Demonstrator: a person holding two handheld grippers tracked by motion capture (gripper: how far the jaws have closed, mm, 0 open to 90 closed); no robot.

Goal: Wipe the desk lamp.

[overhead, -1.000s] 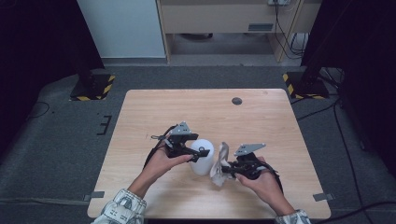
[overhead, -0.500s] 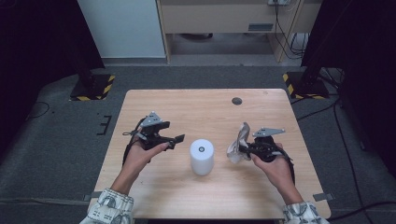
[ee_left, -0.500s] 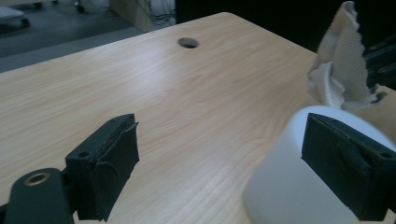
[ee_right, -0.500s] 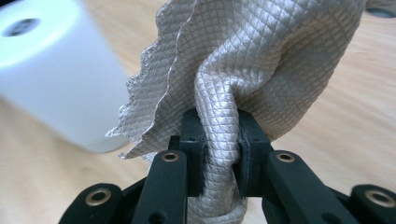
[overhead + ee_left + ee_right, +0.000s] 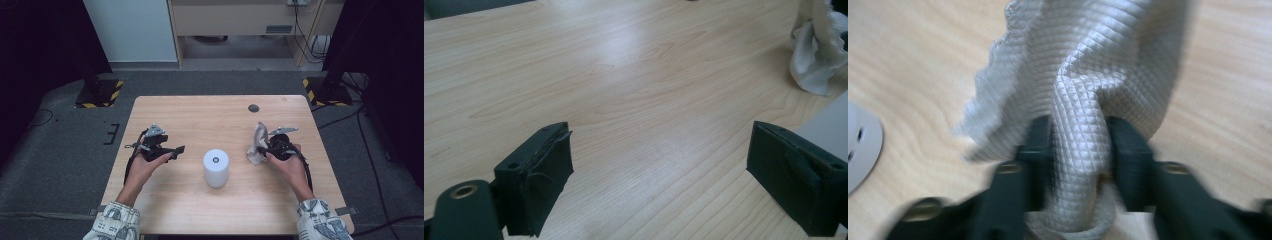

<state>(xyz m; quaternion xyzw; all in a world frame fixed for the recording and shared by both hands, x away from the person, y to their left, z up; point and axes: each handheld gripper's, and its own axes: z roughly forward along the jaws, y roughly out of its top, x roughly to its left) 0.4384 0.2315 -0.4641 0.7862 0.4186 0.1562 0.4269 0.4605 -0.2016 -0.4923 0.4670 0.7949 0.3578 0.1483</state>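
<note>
A white cylinder (image 5: 216, 167) stands upright on the wooden table (image 5: 200, 115), between my two hands. My left gripper (image 5: 177, 150) hovers to its left, jaws wide open, with bare wood between them (image 5: 659, 170). The cylinder's side (image 5: 826, 125) shows just past the right jaw. To the right of the cylinder, a pale quilted cloth (image 5: 257, 142) rises in a bunch from my right gripper (image 5: 263, 148). A thick fold of the cloth (image 5: 1083, 75) sits between the right gripper's (image 5: 1078, 145) jaws and touches both pads. Those jaws have just been opening.
A small black disc (image 5: 253, 108) lies near the table's far edge. On the floor stand two yellow-and-black striped stand feet (image 5: 97, 92) (image 5: 325, 90), beyond the table's far corners. A cabinet (image 5: 235, 20) with cables is behind.
Both hands have drawn away from the cylinder, the left one leftward and the right one rightward with the cloth. The cylinder stays where it was.
</note>
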